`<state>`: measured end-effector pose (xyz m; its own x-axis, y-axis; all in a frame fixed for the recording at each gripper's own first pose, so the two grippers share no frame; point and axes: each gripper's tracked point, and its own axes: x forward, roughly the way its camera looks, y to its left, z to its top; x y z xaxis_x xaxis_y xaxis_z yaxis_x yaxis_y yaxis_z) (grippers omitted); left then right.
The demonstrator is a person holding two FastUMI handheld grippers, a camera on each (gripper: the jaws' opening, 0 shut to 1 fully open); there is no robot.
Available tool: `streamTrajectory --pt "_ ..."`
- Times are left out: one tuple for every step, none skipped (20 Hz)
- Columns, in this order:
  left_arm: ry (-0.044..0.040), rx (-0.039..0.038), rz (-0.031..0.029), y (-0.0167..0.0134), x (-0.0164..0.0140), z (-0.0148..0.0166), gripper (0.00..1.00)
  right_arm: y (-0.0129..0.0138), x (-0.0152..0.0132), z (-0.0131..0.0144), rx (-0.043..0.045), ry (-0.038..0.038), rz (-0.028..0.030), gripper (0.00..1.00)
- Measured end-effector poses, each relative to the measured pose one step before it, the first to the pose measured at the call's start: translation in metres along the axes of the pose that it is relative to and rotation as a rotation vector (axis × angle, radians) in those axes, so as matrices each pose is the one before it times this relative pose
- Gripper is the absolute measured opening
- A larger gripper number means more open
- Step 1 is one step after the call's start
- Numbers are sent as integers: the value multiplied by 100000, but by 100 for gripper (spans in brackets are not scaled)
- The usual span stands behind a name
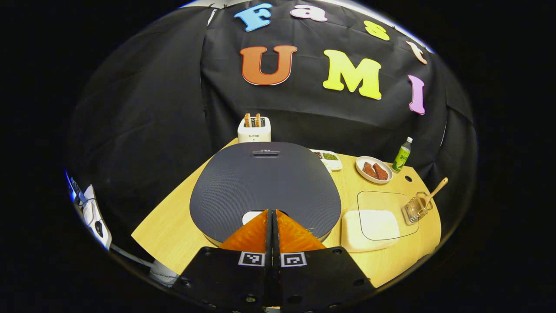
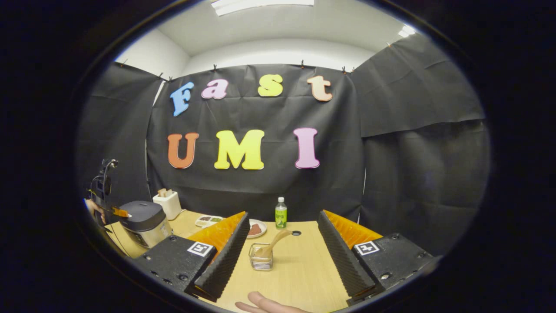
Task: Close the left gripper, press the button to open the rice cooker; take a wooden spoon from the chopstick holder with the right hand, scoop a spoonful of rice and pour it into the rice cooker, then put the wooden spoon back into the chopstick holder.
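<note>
Over rice cooker, left tool pinched together

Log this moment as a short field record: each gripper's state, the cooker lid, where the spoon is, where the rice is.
left gripper: shut, tips over the rice cooker's front edge
right gripper: open, facing the chopstick holder
rice cooker: lid down
wooden spoon: leaning in the chopstick holder
rice container: on the table, right of the cooker, clear lid partly over it
</note>
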<state>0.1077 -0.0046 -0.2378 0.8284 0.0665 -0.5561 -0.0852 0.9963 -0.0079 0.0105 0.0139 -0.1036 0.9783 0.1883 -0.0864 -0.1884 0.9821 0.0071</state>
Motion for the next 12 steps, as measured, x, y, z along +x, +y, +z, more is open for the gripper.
streamTrajectory --pt "-2062 -596 922 -23 -241 506 0 -28 -152 -458 14 804 65 94" --pt "-3270 -1195 664 186 -726 716 0 -154 -82 -282 -158 546 -222 100" --pt "-3897 541 1134 -16 -4 574 0 -251 -19 -264 -445 255 -491 100" --pt "-2329 472 1655 25 -428 136 1 -273 3 -173 -676 141 -662 100" --pt "-4448 294 1131 -26 -936 1121 0 -289 3 -101 -278 -43 -847 94" --pt "-5080 1190 1919 -17 -521 930 0 -39 169 -252 59 55 -283 94" --pt "-6881 2399 1724 141 -1380 1742 34 -28 101 -427 140 494 -195 94" --pt "-4366 1153 2576 597 -1305 849 69 -76 82 -303 -52 813 -169 100" --pt "-3650 -472 444 169 -884 747 90 32 126 -420 -238 760 132 100" --pt "-3315 -1331 -1462 -527 -1366 704 93 -74 103 -221 -263 434 -152 94" --pt "-2596 -1859 -2863 -477 -972 353 95 -244 217 -157 -123 271 -505 100" --pt "-1542 -3439 -2252 -274 -852 147 95 -276 234 -213 -19 222 -621 94"
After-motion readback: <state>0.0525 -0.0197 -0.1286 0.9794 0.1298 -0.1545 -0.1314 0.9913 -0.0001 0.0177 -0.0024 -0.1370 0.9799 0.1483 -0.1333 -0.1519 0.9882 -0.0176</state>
